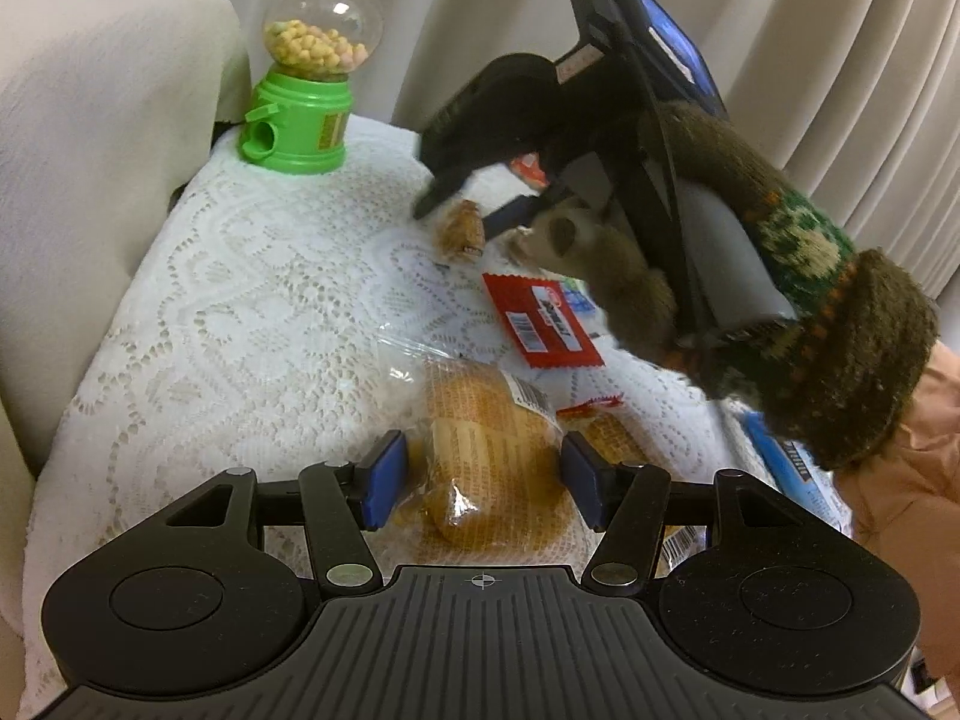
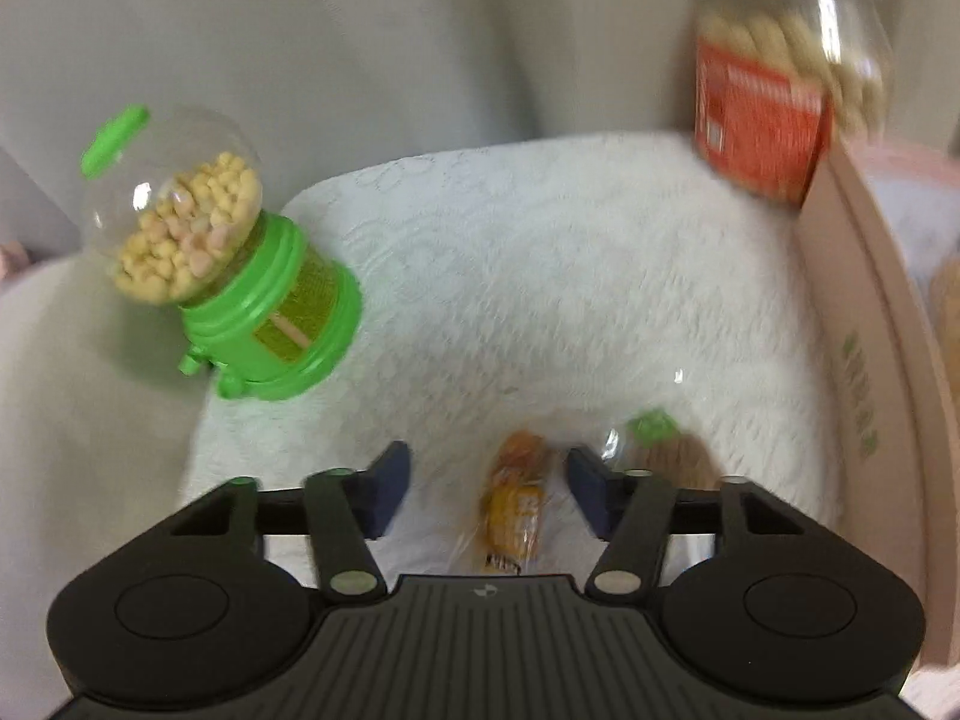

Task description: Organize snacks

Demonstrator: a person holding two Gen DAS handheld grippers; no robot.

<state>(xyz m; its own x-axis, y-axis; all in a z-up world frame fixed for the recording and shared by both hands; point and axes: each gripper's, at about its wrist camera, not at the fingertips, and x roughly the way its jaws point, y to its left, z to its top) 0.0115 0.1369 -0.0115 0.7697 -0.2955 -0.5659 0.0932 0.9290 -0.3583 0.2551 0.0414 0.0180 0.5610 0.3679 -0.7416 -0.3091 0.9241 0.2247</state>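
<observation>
the left claw [image 1: 483, 483] stands spread above a bagged bread roll [image 1: 480, 450] that lies on the lace-covered bench [image 1: 240, 300]; its blue pads flank the bag without pressing it. just beyond the roll lies a red snack packet [image 1: 540, 321], face down with its barcode showing. farther back, the right claw [image 1: 459, 207] points down over a small wrapped pastry [image 1: 462, 231], one finger on each side. in the right wrist view the same claw [image 2: 489, 489] is parted, with the small orange-wrapped pastry [image 2: 516, 504] lying loose between the pads, neither pad touching it; that view is blurred. a knitted glove [image 1: 810, 312] covers the hand holding the tool. a green candy dispenser [image 1: 303, 72] with yellow sweets stands at the far left corner of the bench. a clear jar of biscuit sticks [image 2: 780, 72] with a red label stands at the far right, beside a pink cardboard box [image 2: 870, 390].
</observation>
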